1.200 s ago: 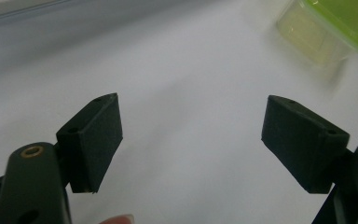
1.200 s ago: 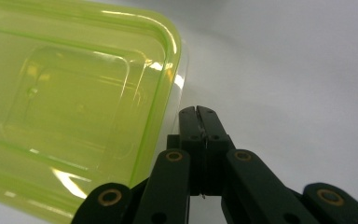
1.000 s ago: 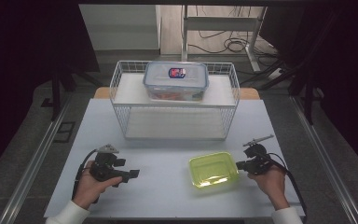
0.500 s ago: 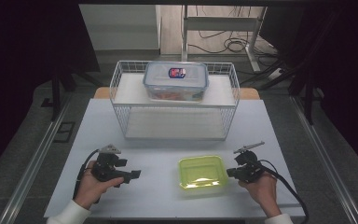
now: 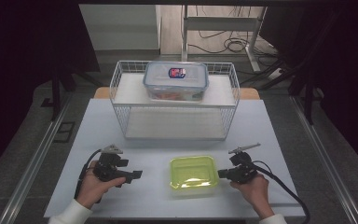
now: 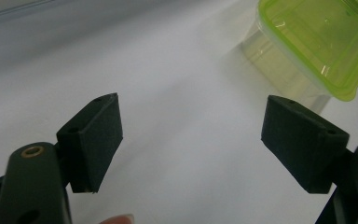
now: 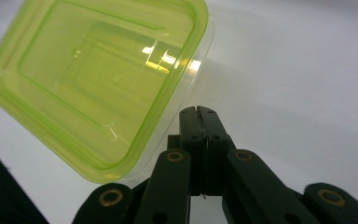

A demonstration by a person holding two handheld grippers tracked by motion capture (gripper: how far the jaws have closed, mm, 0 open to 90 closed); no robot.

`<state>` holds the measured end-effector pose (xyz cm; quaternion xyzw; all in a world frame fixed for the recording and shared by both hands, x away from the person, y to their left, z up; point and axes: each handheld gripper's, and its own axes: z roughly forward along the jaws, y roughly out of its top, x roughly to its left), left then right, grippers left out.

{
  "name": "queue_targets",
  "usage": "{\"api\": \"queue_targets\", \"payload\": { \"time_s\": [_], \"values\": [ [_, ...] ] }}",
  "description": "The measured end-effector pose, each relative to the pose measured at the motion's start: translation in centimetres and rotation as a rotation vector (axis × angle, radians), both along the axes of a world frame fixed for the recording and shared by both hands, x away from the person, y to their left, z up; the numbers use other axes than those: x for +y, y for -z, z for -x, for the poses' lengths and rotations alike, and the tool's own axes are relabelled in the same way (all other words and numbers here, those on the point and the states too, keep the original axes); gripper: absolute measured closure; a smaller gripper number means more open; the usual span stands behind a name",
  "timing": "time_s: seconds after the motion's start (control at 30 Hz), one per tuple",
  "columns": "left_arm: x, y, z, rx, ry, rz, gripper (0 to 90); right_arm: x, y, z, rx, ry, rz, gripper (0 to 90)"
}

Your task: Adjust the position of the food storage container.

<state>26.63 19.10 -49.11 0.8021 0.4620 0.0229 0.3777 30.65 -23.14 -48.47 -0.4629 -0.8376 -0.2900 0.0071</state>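
Observation:
A clear container with a lime-green lid [image 5: 192,171] lies on the white table [image 5: 121,130], near its front edge. My right gripper [image 5: 220,173] is right beside it, jaws shut together with nothing between them. In the right gripper view the closed tips [image 7: 198,112] rest against the container's [image 7: 98,79] clear side wall. My left gripper [image 5: 137,175] sits to the left of the container, a short gap away, pointing toward it. Its jaws [image 6: 191,140] stand wide open over bare table, with the green lid [image 6: 317,42] beyond them at the upper right.
A white wire basket [image 5: 121,84] stands across the back of the table. Inside it is a clear food box with a blue-rimmed lid [image 5: 175,80]. Cables trail from both grippers toward the table's front edge.
The right hand has moved left with its shut jaws against the green-lidded container, and the container has slid left toward the table's middle. The left hand has stayed put.

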Motion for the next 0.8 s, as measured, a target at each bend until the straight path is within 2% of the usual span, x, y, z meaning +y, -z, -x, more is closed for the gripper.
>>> {"api": "queue_targets", "payload": {
  "time_s": [0.07,0.13,0.2,0.57,0.7,0.8],
  "values": [
    [-0.1,0.0,0.0,-0.002,0.0,-0.001,20.1,0.8,-0.1,0.1,-0.015,-0.016,0.016,89.7],
    [-0.1,0.0,0.1,-0.002,-0.001,-0.002,20.2,1.2,-0.1,0.1,-0.003,-0.029,-0.01,89.7],
    [0.0,0.0,0.1,-0.003,0.001,-0.003,20.2,1.6,0.1,0.1,-0.012,-0.035,0.02,89.7],
    [-0.2,0.2,0.1,0.005,-0.004,0.0,20.0,2.7,0.6,0.2,-0.014,-0.061,-0.008,89.6],
    [-0.2,0.2,0.0,0.005,-0.009,0.001,20.0,2.2,0.1,0.4,-0.044,-0.054,0.0,89.6],
    [0.0,0.0,0.1,-0.024,-0.04,0.008,20.5,1.5,-0.5,0.6,-0.087,-0.041,0.022,89.5]
  ]
}}
